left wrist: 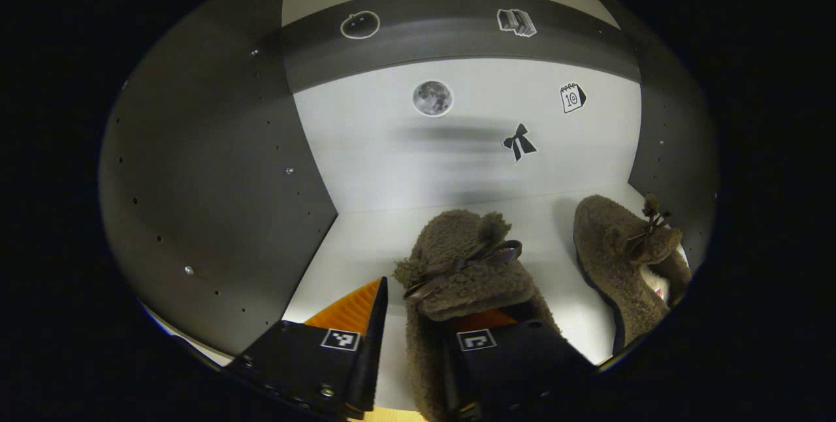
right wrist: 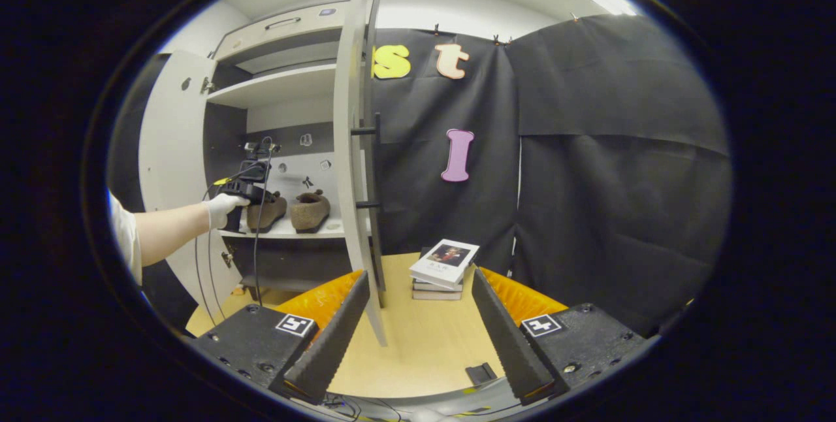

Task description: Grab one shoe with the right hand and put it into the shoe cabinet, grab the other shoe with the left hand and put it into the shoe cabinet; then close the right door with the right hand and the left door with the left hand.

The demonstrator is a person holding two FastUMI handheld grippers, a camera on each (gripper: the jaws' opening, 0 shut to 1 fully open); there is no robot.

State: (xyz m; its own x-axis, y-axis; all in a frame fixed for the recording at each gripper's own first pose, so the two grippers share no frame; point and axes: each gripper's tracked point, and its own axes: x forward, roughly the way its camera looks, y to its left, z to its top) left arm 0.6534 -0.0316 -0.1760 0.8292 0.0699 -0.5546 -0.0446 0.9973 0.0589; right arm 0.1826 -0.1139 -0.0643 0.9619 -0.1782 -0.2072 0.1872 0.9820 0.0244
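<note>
Two brown fuzzy shoes with bows stand on the white cabinet shelf (left wrist: 366,239). In the left gripper view the nearer shoe (left wrist: 464,265) sits between the fingers of my left gripper (left wrist: 418,308). The left finger (left wrist: 375,317) stands apart from it with a strip of shelf showing, and the other finger is partly hidden by the shoe, so the gripper is open. The second shoe (left wrist: 620,259) rests to the right by the side wall. The right gripper view shows both shoes (right wrist: 266,210) (right wrist: 310,210) on the shelf. My right gripper (right wrist: 419,275) hangs open and empty before the cabinet.
Both cabinet doors stand open: the right door (right wrist: 353,167) edge-on toward me, the left door (right wrist: 170,167) swung out. A gloved hand (right wrist: 222,203) holds the left gripper (right wrist: 245,190) at the shelf. A stack of books (right wrist: 444,265) lies on the wooden table (right wrist: 418,343).
</note>
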